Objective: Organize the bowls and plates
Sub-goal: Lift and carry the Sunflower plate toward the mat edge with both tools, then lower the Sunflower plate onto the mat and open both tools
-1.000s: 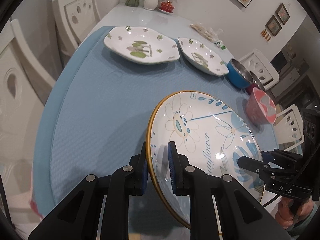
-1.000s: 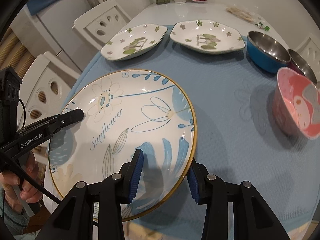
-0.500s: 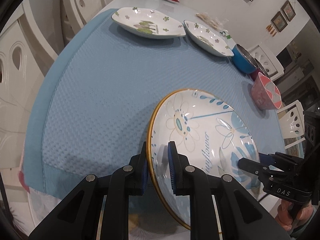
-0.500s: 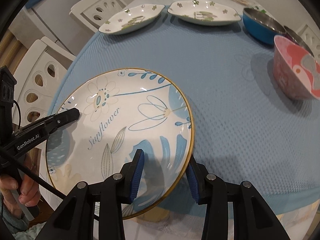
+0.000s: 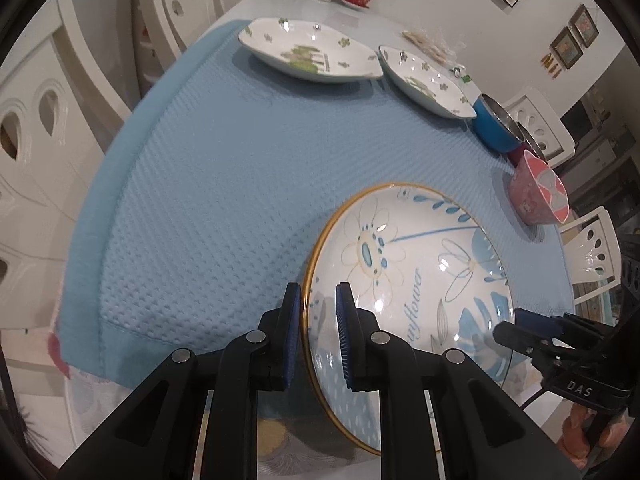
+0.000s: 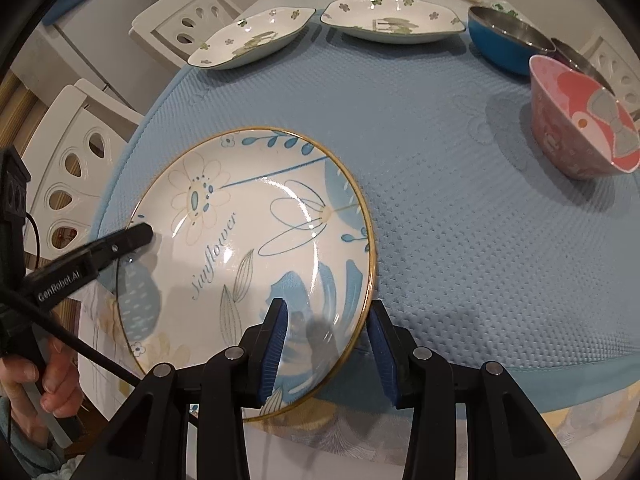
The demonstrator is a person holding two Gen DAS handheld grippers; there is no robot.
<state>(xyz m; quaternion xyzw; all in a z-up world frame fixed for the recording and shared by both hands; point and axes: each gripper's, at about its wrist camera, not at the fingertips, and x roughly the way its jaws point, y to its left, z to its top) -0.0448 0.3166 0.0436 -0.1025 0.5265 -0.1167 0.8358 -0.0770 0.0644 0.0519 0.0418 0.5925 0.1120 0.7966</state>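
Left gripper (image 5: 318, 336) pinching gold rim of sunflower plate (image 5: 412, 280), jaws pressing together on plate's left edge; right gripper (image 6: 326, 346) straddling plate's (image 6: 256, 256) near-right rim, jaws spreading wide, not touching it; plate tilting above near edge of blue mat (image 6: 460, 184) on desk; two leaf-patterned dishes (image 6: 252, 40), blue bowl (image 6: 508, 46), pink bowl (image 6: 580, 120) sitting well apart at far side.
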